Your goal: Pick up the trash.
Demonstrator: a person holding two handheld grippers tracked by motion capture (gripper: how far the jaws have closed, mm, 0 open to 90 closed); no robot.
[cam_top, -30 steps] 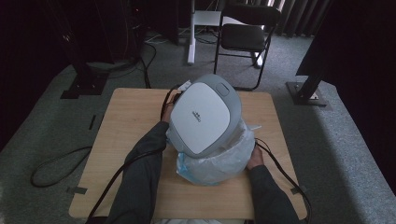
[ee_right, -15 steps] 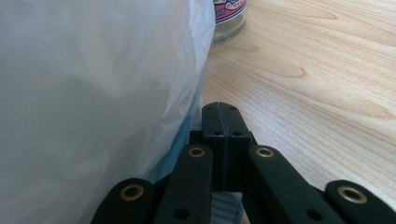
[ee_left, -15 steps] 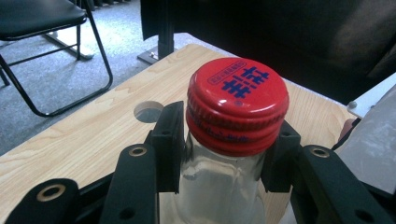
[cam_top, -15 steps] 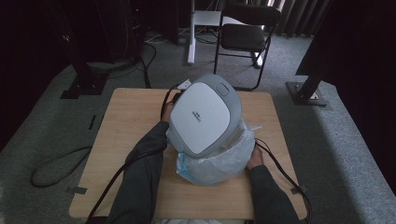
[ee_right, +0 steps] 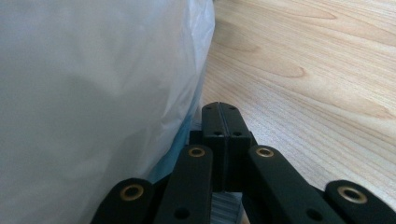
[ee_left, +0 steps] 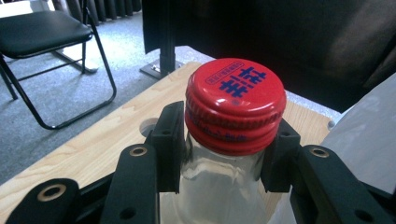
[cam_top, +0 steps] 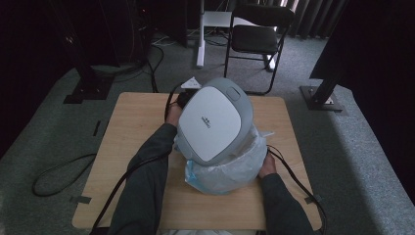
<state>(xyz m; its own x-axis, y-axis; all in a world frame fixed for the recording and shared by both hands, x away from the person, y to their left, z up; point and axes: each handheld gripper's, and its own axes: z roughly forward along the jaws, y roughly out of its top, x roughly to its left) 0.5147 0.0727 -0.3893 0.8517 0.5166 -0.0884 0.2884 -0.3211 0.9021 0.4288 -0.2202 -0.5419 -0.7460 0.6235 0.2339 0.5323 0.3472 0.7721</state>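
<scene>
Left tongs (ee_left: 224, 154) clamp bottle (ee_left: 219, 196) — red-capped.

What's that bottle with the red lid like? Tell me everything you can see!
The bottle is clear glass, standing upright, with a red metal screw cap on top. The cap is still on, has ridged sides, and carries dark blue printed characters on its flat top and around its side. The left gripper has its black jaws pressed on both sides of the neck just under the cap. The bottle's lower part is out of frame. Behind it lies the light wooden table.
</scene>
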